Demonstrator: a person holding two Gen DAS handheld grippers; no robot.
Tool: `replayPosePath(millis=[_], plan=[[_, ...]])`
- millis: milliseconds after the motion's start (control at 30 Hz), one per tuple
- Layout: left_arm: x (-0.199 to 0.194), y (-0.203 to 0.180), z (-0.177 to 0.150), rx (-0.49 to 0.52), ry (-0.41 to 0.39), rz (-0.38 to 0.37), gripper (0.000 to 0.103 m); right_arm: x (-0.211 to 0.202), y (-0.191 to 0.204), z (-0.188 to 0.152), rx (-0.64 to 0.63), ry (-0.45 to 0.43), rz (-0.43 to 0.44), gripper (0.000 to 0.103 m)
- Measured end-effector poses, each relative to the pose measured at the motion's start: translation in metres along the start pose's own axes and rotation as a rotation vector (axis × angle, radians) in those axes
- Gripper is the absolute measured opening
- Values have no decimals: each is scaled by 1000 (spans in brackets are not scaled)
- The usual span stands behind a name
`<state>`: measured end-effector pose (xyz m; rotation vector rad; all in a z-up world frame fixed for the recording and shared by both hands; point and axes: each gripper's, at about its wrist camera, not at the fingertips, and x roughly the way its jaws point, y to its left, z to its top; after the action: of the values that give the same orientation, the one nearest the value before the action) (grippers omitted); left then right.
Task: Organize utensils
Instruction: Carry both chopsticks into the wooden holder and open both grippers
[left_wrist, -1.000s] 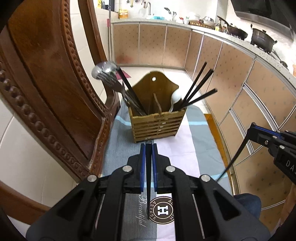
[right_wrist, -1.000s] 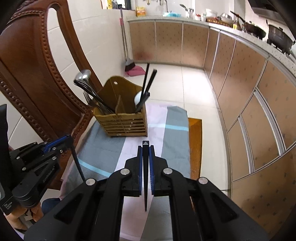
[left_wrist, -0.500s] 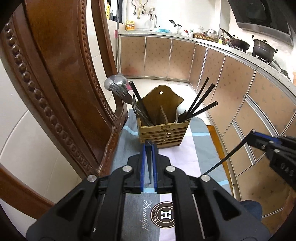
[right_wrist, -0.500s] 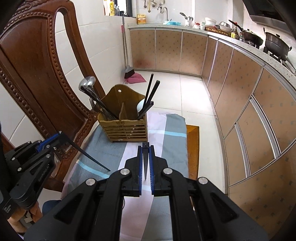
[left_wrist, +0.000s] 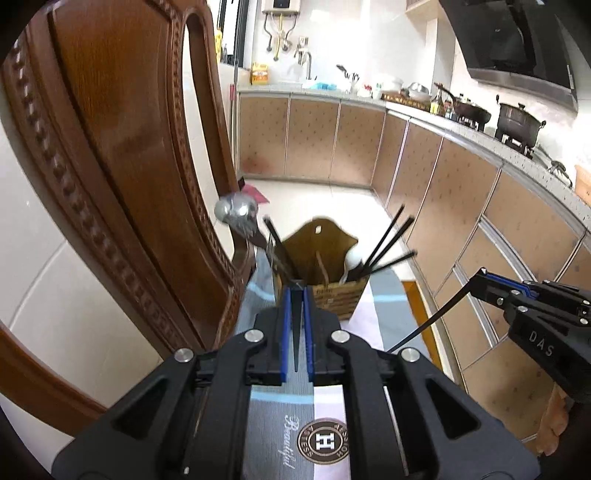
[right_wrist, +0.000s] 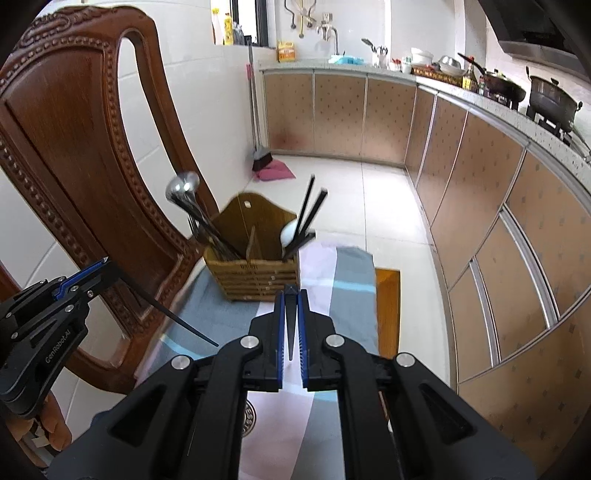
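Note:
A wooden utensil holder (left_wrist: 338, 295) (right_wrist: 255, 273) stands on a striped cloth (right_wrist: 347, 273). Its left compartment holds metal spoons (right_wrist: 183, 186) and forks, its right one black chopsticks (right_wrist: 312, 206) and a white spoon (right_wrist: 288, 234). My left gripper (left_wrist: 296, 291) is shut on a black chopstick (left_wrist: 296, 332); it also shows in the right wrist view (right_wrist: 103, 266), with its chopstick (right_wrist: 177, 319) pointing down to the right. My right gripper (right_wrist: 291, 291) is shut on another black chopstick (right_wrist: 291, 328); it shows in the left wrist view (left_wrist: 478, 278) with its chopstick (left_wrist: 432, 321). Both are held above the cloth, short of the holder.
A carved wooden chair back (left_wrist: 122, 155) (right_wrist: 74, 155) rises close on the left. Kitchen cabinets (right_wrist: 480, 192) curve along the right, with pots (right_wrist: 550, 99) on the counter. A broom (right_wrist: 260, 155) leans at the far wall.
Both grippers have risen and tilted up with their chopsticks, so more of the kitchen shows. The holder now sits lower and smaller in both views.

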<state>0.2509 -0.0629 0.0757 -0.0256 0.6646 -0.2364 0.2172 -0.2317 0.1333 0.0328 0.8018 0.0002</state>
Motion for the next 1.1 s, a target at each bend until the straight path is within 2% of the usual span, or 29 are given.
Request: replayPosePath(millis=[167, 267, 500, 767, 967, 1100], plan=[[-25, -2, 37, -6, -71, -20, 7, -16, 5, 31, 6, -51, 25, 7], [-39, -5, 61, 10, -128, -2, 7, -28, 8, 50, 5, -92, 24, 7], [-47, -14, 106, 48, -205, 5, 7, -57, 7, 104, 12, -212, 18, 7], [-3, -22, 131, 49, -210, 11, 7, -37, 14, 135, -4, -246, -11, 7], [36, -17, 126, 15, -237, -9, 7, 1, 9, 136, 27, -219, 11, 7], [64, -17, 123, 19, -219, -5, 7, 31, 2, 136, 54, -190, 16, 7]])
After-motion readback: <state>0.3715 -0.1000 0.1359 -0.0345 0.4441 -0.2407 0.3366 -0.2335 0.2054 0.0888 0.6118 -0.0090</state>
